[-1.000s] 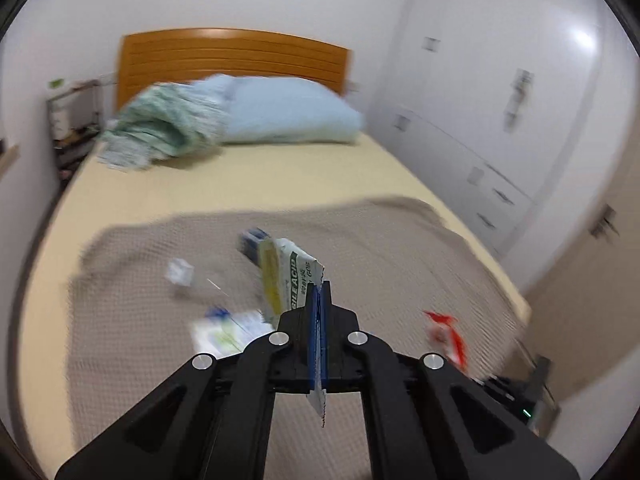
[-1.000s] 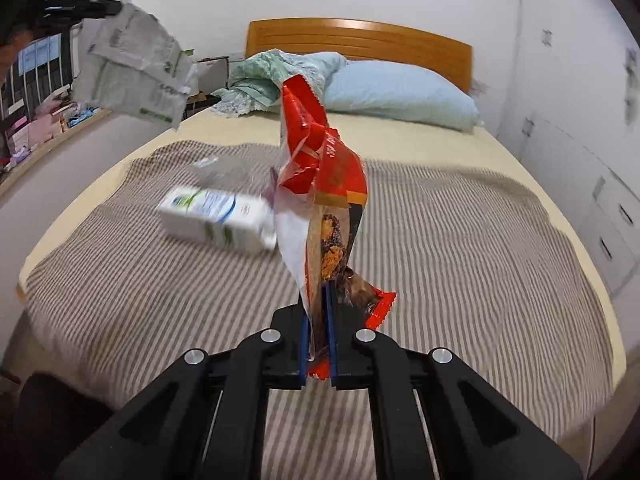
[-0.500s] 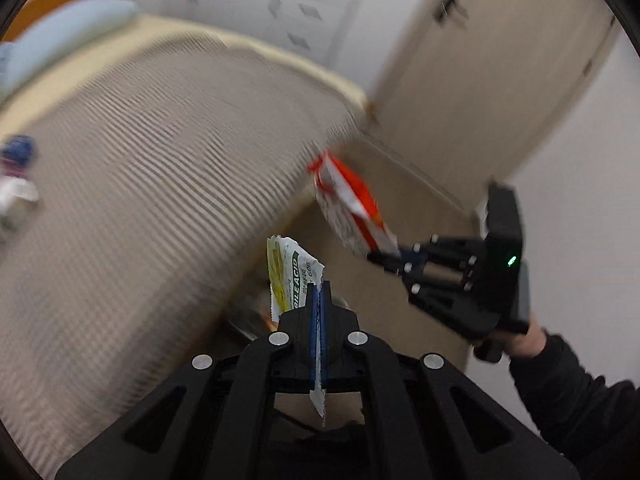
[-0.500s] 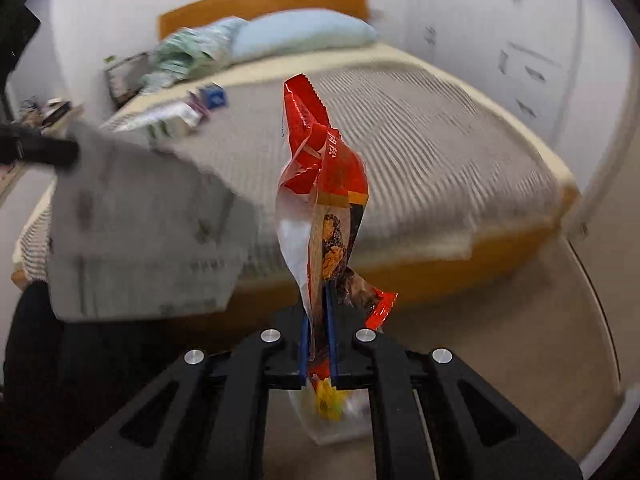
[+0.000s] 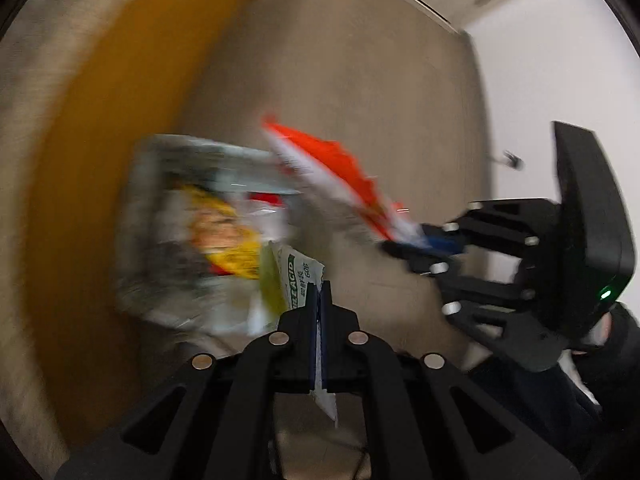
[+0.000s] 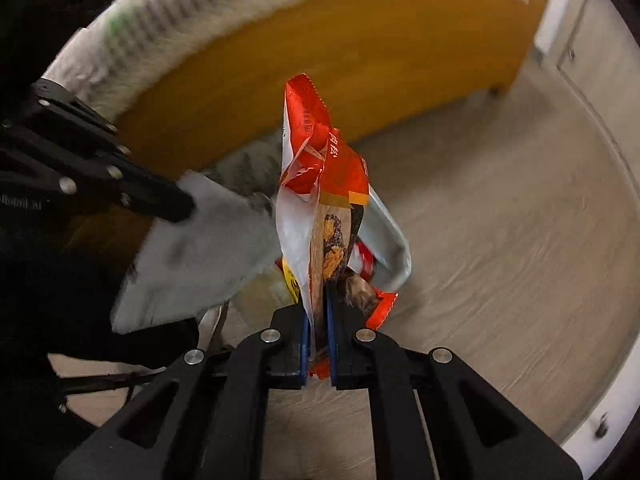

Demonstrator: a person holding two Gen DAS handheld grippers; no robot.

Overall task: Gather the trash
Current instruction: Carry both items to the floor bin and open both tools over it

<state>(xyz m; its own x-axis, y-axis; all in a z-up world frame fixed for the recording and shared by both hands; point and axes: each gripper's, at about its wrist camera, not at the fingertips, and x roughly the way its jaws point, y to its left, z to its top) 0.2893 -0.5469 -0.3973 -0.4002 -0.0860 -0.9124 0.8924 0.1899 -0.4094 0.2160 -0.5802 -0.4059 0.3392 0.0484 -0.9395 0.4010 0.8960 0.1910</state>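
red snack wrapper clamped by right gripper, long axis upright | white-green packet pinched by left gripper, print partly read "ACID"

Trash bag on floor, beside bed
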